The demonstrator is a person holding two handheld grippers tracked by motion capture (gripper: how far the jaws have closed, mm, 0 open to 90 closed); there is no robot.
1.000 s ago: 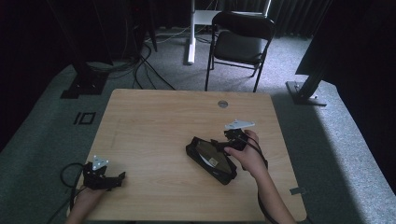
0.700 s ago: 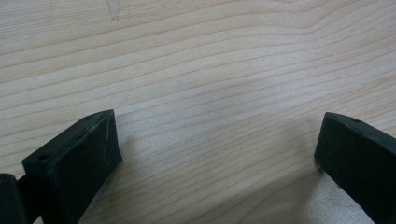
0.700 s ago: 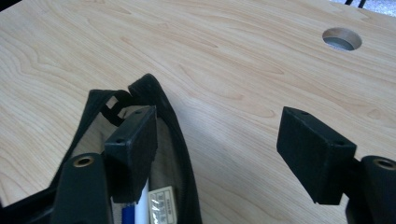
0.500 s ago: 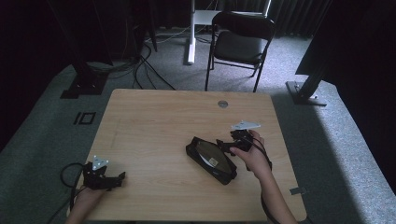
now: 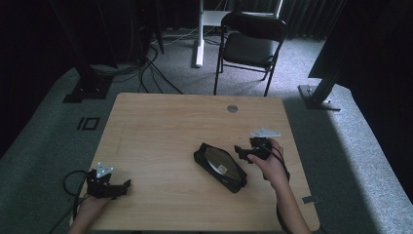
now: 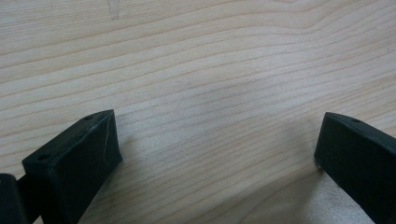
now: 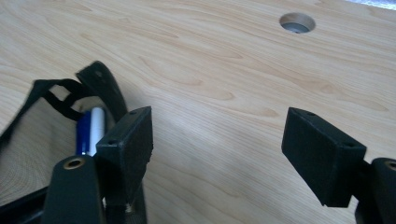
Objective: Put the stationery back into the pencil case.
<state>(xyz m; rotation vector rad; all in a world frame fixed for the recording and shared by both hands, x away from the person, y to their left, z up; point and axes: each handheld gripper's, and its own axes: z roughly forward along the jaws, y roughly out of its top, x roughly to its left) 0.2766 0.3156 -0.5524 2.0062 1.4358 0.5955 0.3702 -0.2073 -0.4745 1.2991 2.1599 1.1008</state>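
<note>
My left hand (image 5: 90,207) rests at the near left corner of the bench (image 5: 160,126), and it holds the left gripper (image 5: 117,187) low over the wood with the jaws wide apart and nothing between them. My right hand (image 5: 270,165) is at the right side of the bench, with the right gripper (image 5: 242,151) pointing to the left; its jaws are also wide and hold nothing. There is one black pouch (image 5: 220,166) near the middle, lying diagonal, just beside the right jaws. In the right gripper view I see one blue and white pen (image 7: 91,130) inside the pouch. One round hole (image 5: 232,108) is near the far edge. The far left half of the bench is free wood
</note>
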